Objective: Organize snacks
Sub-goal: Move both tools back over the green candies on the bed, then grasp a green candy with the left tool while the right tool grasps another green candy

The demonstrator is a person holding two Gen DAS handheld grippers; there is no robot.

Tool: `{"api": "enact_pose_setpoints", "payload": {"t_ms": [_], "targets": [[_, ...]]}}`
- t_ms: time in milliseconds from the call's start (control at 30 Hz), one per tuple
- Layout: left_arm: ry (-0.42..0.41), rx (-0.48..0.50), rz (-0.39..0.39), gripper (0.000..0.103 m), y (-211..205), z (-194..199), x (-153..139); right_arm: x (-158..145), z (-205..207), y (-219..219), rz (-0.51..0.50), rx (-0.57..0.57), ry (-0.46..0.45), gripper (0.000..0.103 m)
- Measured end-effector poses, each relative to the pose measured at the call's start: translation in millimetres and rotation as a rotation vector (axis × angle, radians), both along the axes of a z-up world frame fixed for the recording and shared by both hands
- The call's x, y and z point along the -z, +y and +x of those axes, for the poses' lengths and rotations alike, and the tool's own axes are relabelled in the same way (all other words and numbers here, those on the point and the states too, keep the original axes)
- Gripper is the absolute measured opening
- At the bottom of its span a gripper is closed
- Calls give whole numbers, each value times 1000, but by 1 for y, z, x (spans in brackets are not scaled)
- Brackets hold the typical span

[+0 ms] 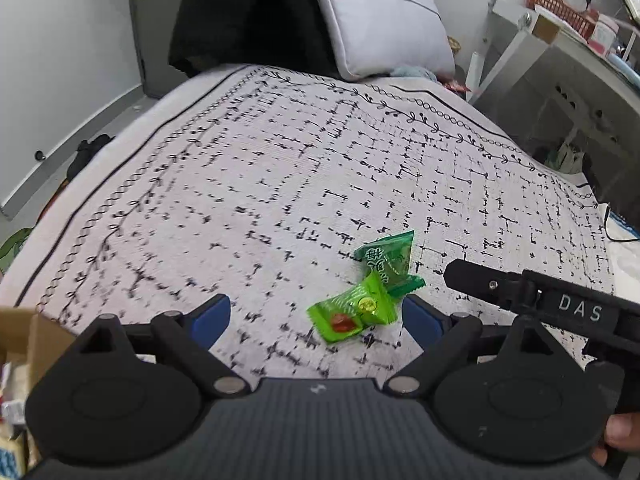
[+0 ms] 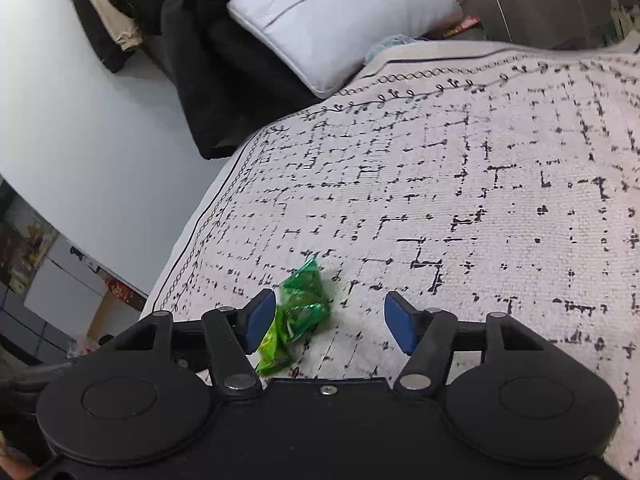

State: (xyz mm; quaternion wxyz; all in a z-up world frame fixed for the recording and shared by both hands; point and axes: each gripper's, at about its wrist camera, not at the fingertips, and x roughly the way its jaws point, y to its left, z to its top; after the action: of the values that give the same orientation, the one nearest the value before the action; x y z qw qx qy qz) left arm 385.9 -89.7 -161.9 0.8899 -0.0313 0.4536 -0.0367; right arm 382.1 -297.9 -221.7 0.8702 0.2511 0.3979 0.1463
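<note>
Two green snack packets lie together on the patterned bedspread (image 1: 280, 168). In the left wrist view the nearer packet (image 1: 352, 314) overlaps the farther packet (image 1: 390, 260). My left gripper (image 1: 316, 316) is open and empty, with the nearer packet just inside its right finger. The right gripper's body (image 1: 560, 304) shows at the right of that view, beside the packets. In the right wrist view the packets (image 2: 298, 314) lie by the left pad (image 2: 260, 318) of my right gripper (image 2: 330, 322), which is open and empty just above the bedspread (image 2: 460, 200).
A grey pillow (image 1: 384, 16) and dark fabric (image 1: 248, 16) lie at the head of the bed. A cardboard box (image 1: 24, 344) with items is at the lower left. A white desk (image 1: 560, 52) with a red basket stands at the right. A white wall (image 2: 80, 120) runs along the bed's left side.
</note>
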Motion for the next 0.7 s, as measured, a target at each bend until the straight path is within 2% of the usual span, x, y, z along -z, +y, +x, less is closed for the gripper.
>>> {"api": "enact_pose_setpoints", "payload": {"t_ms": [467, 567, 700], "targets": [[-19, 105, -83, 88, -7, 21, 41, 23, 40, -6, 86, 9, 29, 61], [-5, 110, -77, 80, -8, 23, 49, 27, 41, 2, 100, -27, 32, 61], [-9, 122, -88, 62, -7, 23, 55, 30, 41, 14, 87, -62, 29, 61]]}}
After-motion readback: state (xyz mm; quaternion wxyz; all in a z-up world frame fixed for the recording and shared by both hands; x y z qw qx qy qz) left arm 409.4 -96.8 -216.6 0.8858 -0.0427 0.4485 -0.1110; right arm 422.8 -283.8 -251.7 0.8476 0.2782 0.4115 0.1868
